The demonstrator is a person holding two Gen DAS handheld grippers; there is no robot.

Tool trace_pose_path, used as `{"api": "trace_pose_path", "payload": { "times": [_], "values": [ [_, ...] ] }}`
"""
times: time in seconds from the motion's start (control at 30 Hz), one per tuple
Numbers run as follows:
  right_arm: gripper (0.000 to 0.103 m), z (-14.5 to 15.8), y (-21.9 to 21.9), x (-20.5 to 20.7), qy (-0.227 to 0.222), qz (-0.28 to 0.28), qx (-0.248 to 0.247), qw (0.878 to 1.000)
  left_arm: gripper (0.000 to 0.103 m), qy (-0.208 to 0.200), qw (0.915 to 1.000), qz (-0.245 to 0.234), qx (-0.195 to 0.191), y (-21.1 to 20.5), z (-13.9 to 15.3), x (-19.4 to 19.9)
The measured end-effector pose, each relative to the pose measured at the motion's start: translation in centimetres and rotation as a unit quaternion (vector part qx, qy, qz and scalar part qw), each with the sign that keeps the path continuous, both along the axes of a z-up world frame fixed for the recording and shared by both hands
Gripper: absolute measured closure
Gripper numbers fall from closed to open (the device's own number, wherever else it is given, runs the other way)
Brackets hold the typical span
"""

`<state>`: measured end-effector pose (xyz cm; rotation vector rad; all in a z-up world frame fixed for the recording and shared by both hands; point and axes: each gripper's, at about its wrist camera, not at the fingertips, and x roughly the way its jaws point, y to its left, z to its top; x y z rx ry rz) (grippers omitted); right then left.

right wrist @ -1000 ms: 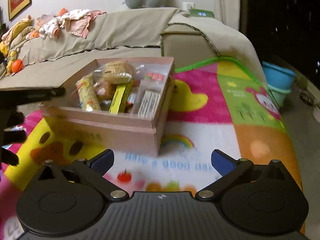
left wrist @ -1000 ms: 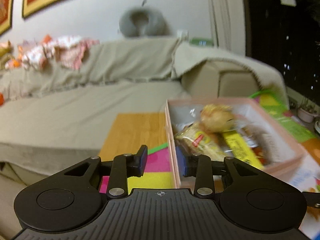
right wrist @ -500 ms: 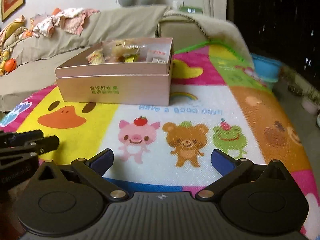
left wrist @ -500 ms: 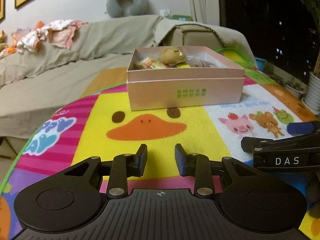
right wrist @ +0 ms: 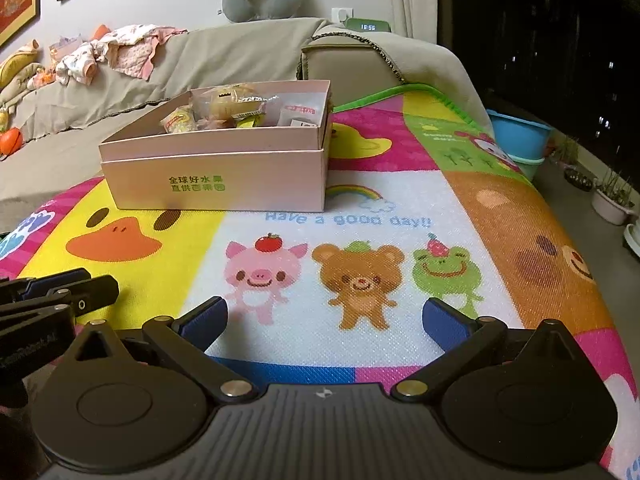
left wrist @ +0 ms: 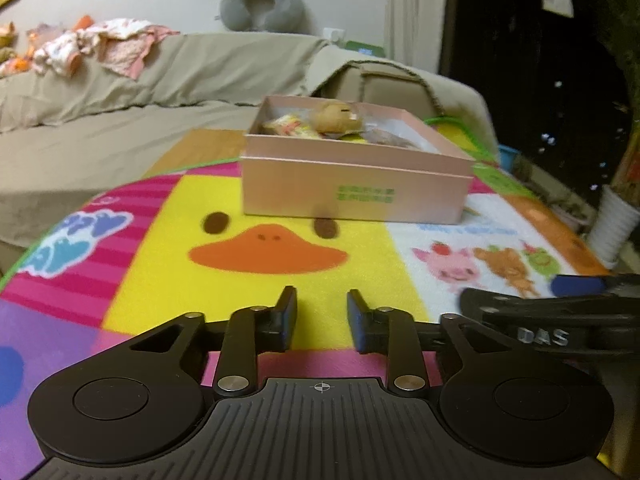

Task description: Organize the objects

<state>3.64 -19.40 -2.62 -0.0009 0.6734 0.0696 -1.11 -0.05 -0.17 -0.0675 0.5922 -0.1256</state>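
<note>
A pink cardboard box (right wrist: 216, 176) sat open on a colourful play mat (right wrist: 360, 288), towards its far side near the sofa (right wrist: 224, 60), well apart from both grippers. Inside lay wrapped snacks (right wrist: 224, 114): a round bun in clear film, a yellow packet and a white sachet with red print too small to read. Green Chinese characters (right wrist: 198, 184) ran across the box's front wall. The mat read "Have a good day!!" (right wrist: 348, 221) above a pig, a bear and a frog. A green clock (right wrist: 367, 26) behind the sofa showed 18:56. The left gripper (left wrist: 322, 316) hung over the duck print, jaws a narrow gap apart, empty. The right gripper (right wrist: 324, 320) was spread wide, empty; its side bore "DAS" (left wrist: 542, 336).
</note>
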Motion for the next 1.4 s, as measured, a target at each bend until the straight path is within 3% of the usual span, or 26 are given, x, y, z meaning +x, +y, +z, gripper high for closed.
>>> {"api": "trace_pose_path", "payload": {
  "times": [0.13, 0.2, 0.23, 0.27, 0.47, 0.5, 0.6, 0.77, 0.87, 0.93, 1.0, 1.4],
  "values": [
    [0.0, 0.0, 0.0, 0.1, 0.0, 0.0, -0.003, 1.0, 0.062, 0.002, 0.9994, -0.009, 0.034, -1.3, 0.0, 0.2],
    [0.0, 0.0, 0.0, 0.1, 0.001, 0.0, -0.003, 1.0, 0.066, 0.004, 0.9995, 0.004, 0.03, -1.2, -0.1, 0.4],
    [0.0, 0.0, 0.0, 0.1, 0.0, 0.0, -0.003, 1.0, 0.074, 0.003, 0.9995, 0.012, 0.03, -1.1, -0.1, 0.4],
    [0.0, 0.0, 0.0, 0.1, 0.0, 0.0, -0.003, 1.0, 0.075, 0.003, 0.9991, 0.025, 0.035, -1.1, 0.0, 0.3],
    [0.0, 0.0, 0.0, 0.0, 0.001, -0.001, -0.001, 1.0, 0.069, 0.002, 0.9973, 0.034, 0.066, -1.1, 0.0, 0.7],
    [0.0, 0.0, 0.0, 0.0, 0.001, -0.001, -0.002, 1.0, 0.064, 0.003, 0.9972, 0.037, 0.065, -0.9, 0.0, 0.8],
    [0.0, 0.0, 0.0, 0.0, 0.001, -0.001, -0.001, 1.0, 0.066, 0.006, 0.9988, 0.038, 0.03, 0.7, -0.1, 1.1],
    [0.0, 0.0, 0.0, 0.1, 0.0, -0.001, -0.002, 1.0, 0.071, 0.003, 0.9974, 0.042, 0.058, -0.1, 0.0, 1.0],
    [0.0, 0.1, 0.0, 0.1, 0.001, -0.001, -0.004, 1.0, 0.072, 0.004, 0.9986, 0.037, 0.038, 0.5, 0.0, 1.1],
    [0.0, 0.1, 0.2, 0.2, 0.003, 0.0, -0.008, 1.0, 0.06, 0.004, 0.9994, 0.025, 0.025, 0.6, 0.0, 1.0],
    [0.0, 0.2, 0.4, 0.3, 0.004, 0.0, -0.01, 1.0, 0.057, 0.004, 0.9995, 0.015, 0.028, 0.3, 0.0, 0.9],
    [0.0, 0.1, 0.2, 0.1, 0.002, 0.001, -0.002, 1.0, 0.055, 0.006, 0.9991, 0.018, 0.038, -0.2, -0.1, 0.9]
  ]
}}
